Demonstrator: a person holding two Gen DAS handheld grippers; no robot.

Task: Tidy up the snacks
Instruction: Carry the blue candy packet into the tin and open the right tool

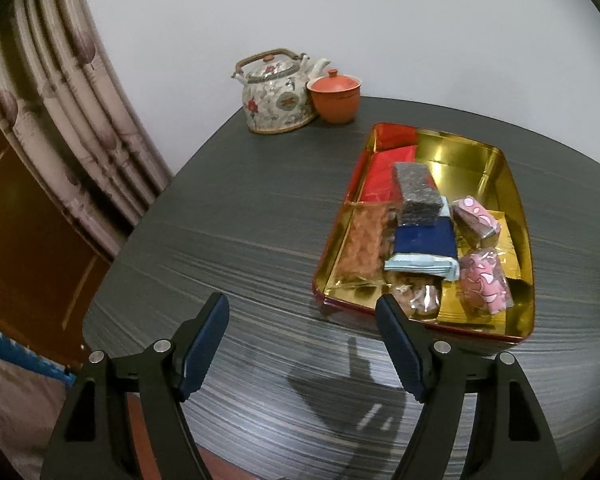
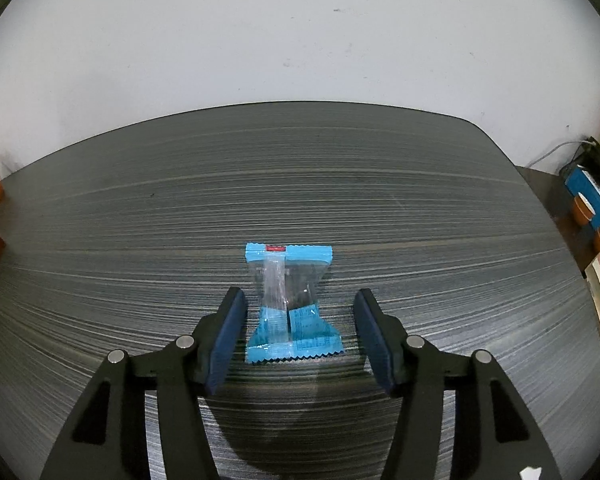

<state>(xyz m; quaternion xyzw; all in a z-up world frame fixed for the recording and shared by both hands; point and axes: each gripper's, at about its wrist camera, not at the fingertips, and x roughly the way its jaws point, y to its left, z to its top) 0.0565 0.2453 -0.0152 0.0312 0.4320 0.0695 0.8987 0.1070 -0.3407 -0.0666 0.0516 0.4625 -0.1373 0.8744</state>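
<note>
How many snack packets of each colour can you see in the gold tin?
Red flat packets: 1
Dark speckled bars: 1
Navy and light-blue packets: 1
Pink-patterned wrapped packets: 2
Clear orange-brown snack bags: 2
Total: 7, in the gold tin

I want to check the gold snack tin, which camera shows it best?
The left wrist view: the gold tin sits open on the table, snack packets visible inside. The right wrist view doesn't clearly show it, only a blue packet lying between the right gripper's open jaws.

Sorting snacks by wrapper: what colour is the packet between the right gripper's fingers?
Light blue ends, clear middle: the packet, seen best in the right wrist view.
</note>
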